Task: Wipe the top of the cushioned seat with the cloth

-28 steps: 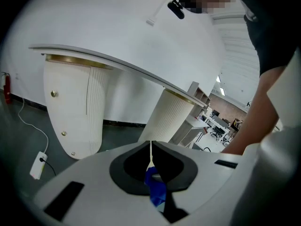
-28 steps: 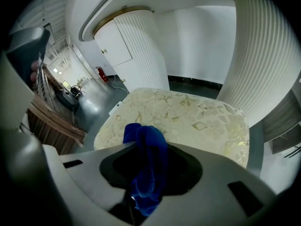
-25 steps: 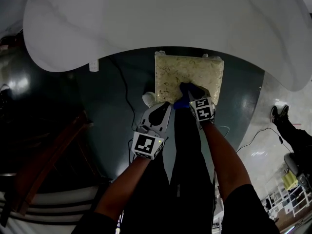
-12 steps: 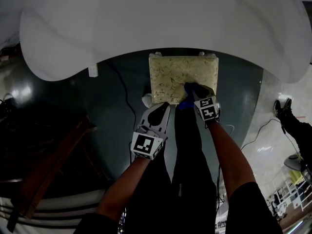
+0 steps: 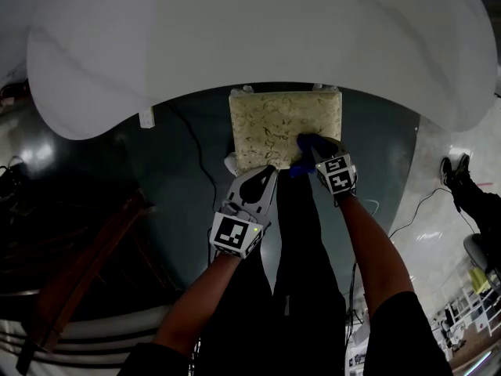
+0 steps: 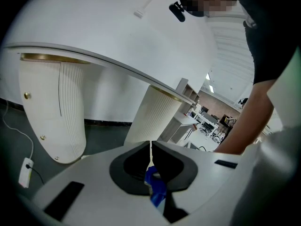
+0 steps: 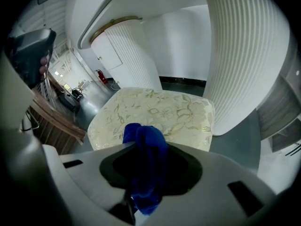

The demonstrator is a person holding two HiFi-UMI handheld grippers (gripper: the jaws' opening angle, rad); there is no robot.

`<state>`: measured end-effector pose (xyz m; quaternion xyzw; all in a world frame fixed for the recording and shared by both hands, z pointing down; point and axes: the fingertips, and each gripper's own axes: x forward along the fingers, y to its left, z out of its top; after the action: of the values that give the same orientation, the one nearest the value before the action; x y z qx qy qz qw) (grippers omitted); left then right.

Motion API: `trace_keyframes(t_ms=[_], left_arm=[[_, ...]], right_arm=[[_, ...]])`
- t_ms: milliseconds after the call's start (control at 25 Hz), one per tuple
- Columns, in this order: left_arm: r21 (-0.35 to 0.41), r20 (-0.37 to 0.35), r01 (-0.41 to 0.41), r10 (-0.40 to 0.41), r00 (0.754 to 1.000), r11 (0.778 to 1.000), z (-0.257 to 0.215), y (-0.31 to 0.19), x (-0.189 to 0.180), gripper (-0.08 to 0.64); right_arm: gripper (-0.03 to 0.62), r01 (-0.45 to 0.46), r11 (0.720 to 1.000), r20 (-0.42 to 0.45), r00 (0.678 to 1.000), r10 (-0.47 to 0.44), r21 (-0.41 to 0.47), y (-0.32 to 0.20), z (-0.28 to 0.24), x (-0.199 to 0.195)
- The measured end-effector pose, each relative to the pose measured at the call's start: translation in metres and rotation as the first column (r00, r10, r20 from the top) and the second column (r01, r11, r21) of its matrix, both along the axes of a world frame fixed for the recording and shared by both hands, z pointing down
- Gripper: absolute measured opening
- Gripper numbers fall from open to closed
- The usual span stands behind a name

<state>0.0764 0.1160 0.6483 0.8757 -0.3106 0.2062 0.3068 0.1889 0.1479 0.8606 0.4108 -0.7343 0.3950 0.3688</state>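
The cushioned seat (image 5: 274,124) is a square cream cushion with a leafy pattern, lying just under the table's edge. My right gripper (image 5: 311,149) is over its near right part, shut on a bunched blue cloth (image 5: 295,167). In the right gripper view the cloth (image 7: 143,138) bulges up between the jaws of that gripper (image 7: 145,150), with the seat (image 7: 162,109) just beyond. My left gripper (image 5: 264,172) hangs off the seat's near edge, apart from it. Its jaws (image 6: 151,147) are shut, with a small blue scrap (image 6: 155,188) behind them.
A large white round table (image 5: 235,37) overhangs the far side. White ribbed pedestals (image 7: 244,55) (image 6: 51,107) stand beside the seat. A dark cable (image 5: 200,151) runs over the grey floor at left. A wooden frame (image 5: 86,249) lies further left, and the person's dark trousers (image 5: 301,241) are below.
The right gripper has slid with the cloth from the middle of the seat's near part towards its right side. The left gripper has hardly moved.
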Motion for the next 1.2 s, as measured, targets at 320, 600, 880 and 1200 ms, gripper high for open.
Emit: trace_keyframes(t_ms=[320, 600, 880, 1200], left_arm=[[-0.002, -0.01, -0.049, 0.049, 0.999, 0.999, 0.005, 0.006, 0.039, 0.025], [-0.02, -0.027, -0.1, 0.1, 0.995, 0.995, 0.0, 0.018, 0.07, 0.024], [-0.013, -0.041, -0.127, 0.127, 0.991, 0.992, -0.002, 0.022, 0.088, 0.025], [-0.017, -0.054, -0.153, 0.152, 0.987, 0.988, -0.005, 0.032, 0.088, 0.025]], right_arm=[[0.127, -0.011, 1.0, 0.009, 1.0, 0.01, 0.026, 0.003, 0.005, 0.016], [0.127, -0.114, 0.993, 0.004, 0.994, 0.114, 0.015, 0.012, 0.001, 0.048], [0.127, -0.072, 0.997, -0.034, 0.997, 0.073, 0.03, 0.018, 0.008, 0.069], [0.126, -0.079, 0.997, -0.117, 0.99, 0.079, 0.002, 0.026, 0.018, 0.093]])
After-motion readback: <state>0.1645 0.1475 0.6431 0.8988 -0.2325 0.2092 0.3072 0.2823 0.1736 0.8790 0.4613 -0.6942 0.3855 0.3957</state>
